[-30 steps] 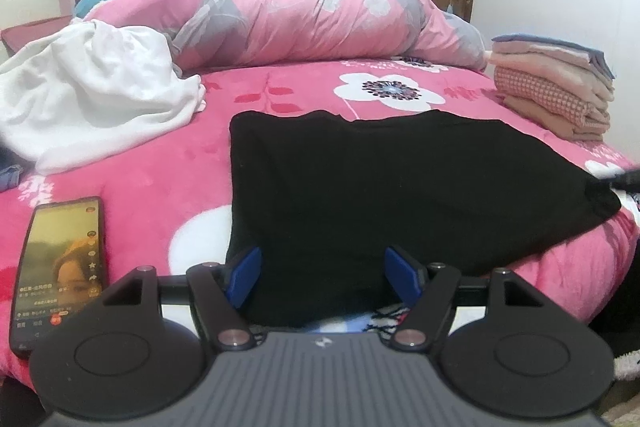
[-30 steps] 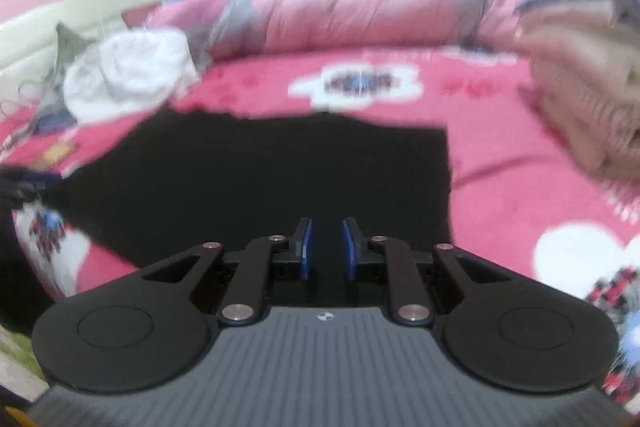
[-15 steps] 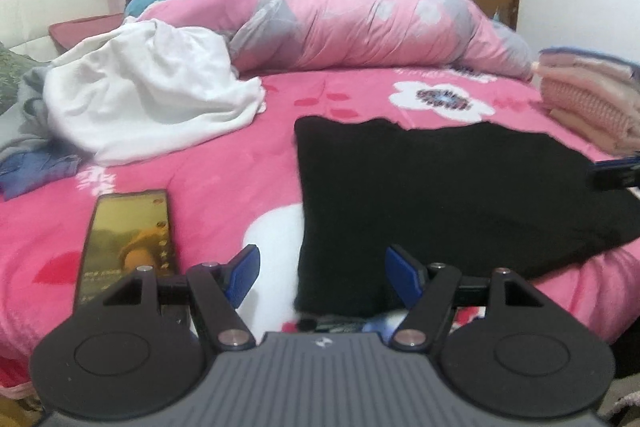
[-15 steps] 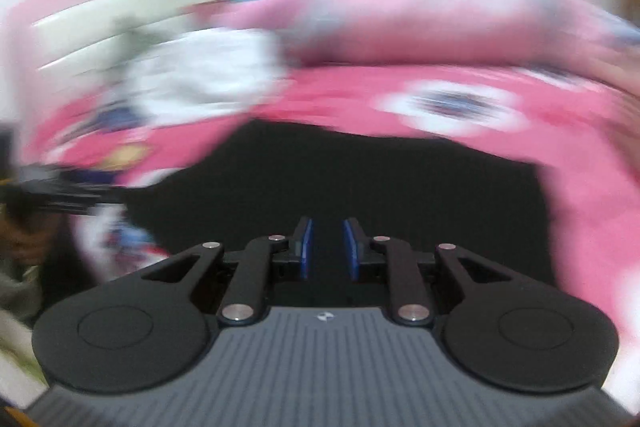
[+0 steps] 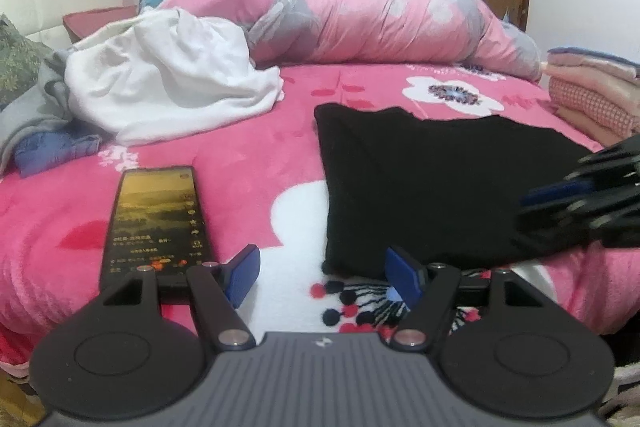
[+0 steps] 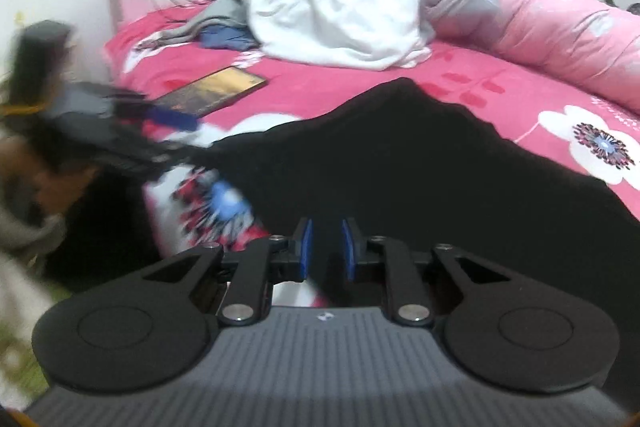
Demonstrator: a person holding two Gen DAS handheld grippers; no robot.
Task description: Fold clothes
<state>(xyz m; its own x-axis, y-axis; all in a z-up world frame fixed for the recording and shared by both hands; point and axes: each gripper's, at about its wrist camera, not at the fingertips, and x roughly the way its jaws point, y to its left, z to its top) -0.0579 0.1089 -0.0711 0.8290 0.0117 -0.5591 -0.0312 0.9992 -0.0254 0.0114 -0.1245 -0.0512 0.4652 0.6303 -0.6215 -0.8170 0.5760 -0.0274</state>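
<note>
Right gripper [image 6: 324,253] pinches the black garment [image 6: 420,163] at lower centre; left gripper [image 5: 322,271] hovers spread above the pink bedspread [image 5: 260,163].

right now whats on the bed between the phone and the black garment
Nothing lies there: in the left wrist view only bare pink floral blanket separates the phone from the left edge of the black garment. The right wrist view shows the same.

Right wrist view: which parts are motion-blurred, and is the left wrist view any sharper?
Right wrist view: the left gripper at the left edge is smeared, as is the floral blanket beside it; the white garment is only slightly soft. Left wrist view: mostly sharp, phone text visible; only the right gripper at the right edge is blurred.
</note>
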